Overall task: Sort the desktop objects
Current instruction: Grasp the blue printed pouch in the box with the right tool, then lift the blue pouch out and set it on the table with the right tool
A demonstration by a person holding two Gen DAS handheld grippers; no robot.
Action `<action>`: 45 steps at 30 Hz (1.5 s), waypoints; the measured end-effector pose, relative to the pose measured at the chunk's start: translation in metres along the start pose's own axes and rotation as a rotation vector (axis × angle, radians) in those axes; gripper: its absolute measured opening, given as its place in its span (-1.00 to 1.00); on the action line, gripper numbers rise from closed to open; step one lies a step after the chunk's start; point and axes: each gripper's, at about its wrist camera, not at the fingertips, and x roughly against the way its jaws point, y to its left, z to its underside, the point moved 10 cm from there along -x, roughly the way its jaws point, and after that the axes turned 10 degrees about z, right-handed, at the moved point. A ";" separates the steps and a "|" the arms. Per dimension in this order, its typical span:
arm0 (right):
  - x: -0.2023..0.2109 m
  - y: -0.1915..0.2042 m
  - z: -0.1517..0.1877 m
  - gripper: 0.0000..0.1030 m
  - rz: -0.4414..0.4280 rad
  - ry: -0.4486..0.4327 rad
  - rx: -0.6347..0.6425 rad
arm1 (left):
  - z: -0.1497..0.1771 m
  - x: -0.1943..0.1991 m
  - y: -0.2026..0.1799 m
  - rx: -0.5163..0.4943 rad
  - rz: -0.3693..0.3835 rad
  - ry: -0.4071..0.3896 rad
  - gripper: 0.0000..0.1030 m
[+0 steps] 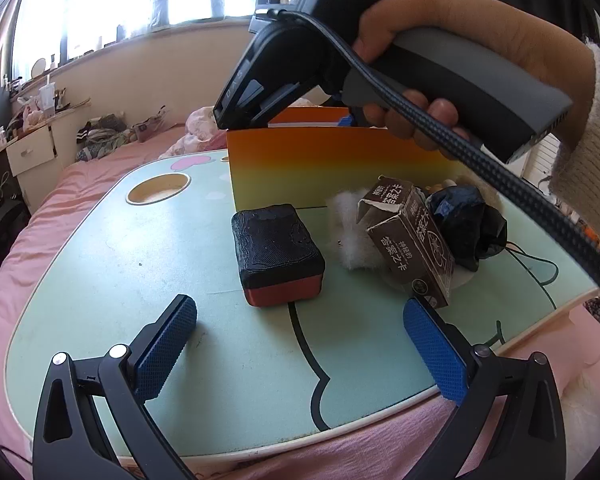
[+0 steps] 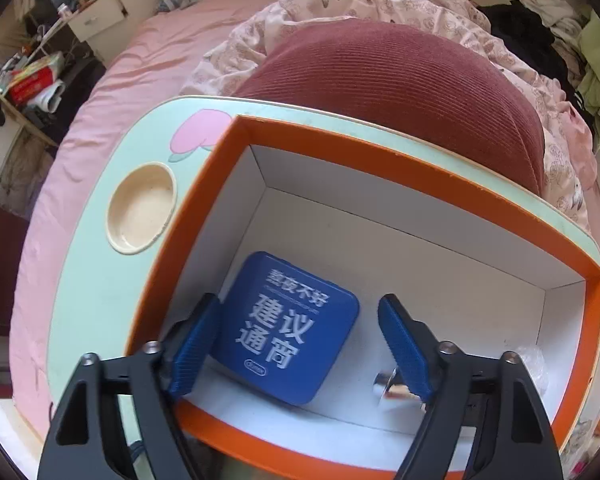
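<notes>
step: blue tin (image 2: 290, 330) in orange box (image 2: 420, 168) | right gripper (image 2: 300, 344) spread, empty | left gripper (image 1: 300, 354) spread | next: grab black block (image 1: 278, 248)

One orange box (image 2: 420, 168), one blue tin (image 2: 288, 328) — one black block (image 1: 278, 248), one brown carton (image 1: 412, 240), one fluffy white toy (image 1: 350, 232).

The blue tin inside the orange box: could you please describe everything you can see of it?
The blue tin is a flat, square case with rounded corners, apparently metal, its lid closed and printed with white Chinese characters. It lies flat on the white floor of the orange box, near the box's left wall. The right gripper hangs above it, jaws open; whether the left pad touches it is unclear.
</notes>
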 end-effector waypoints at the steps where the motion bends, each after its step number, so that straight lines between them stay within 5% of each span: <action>1: -0.001 0.006 -0.001 0.41 -0.036 0.019 -0.002 | 0.000 0.000 0.000 0.000 0.000 0.000 0.99; 4: -0.005 0.011 -0.002 0.42 -0.119 0.045 -0.026 | 0.001 -0.001 0.000 0.000 -0.002 0.002 0.99; 12: -0.006 -0.016 -0.005 0.44 0.022 0.013 -0.008 | 0.001 -0.001 0.002 0.003 0.002 0.000 0.99; 22: -0.012 -0.026 0.000 0.38 -0.031 0.059 -0.038 | 0.001 -0.002 0.004 0.005 0.001 0.000 0.99; 31: -0.007 -0.026 -0.008 0.30 -0.066 -0.030 -0.105 | 0.001 -0.001 0.003 0.003 0.002 -0.003 0.99; 39: 0.041 -0.051 -0.015 0.29 -0.258 -0.194 -0.232 | 0.002 0.000 0.002 0.002 0.002 -0.005 0.99; 45: 0.139 -0.073 0.057 0.30 -0.186 -0.528 -0.170 | 0.002 0.001 0.003 0.001 0.001 -0.004 0.99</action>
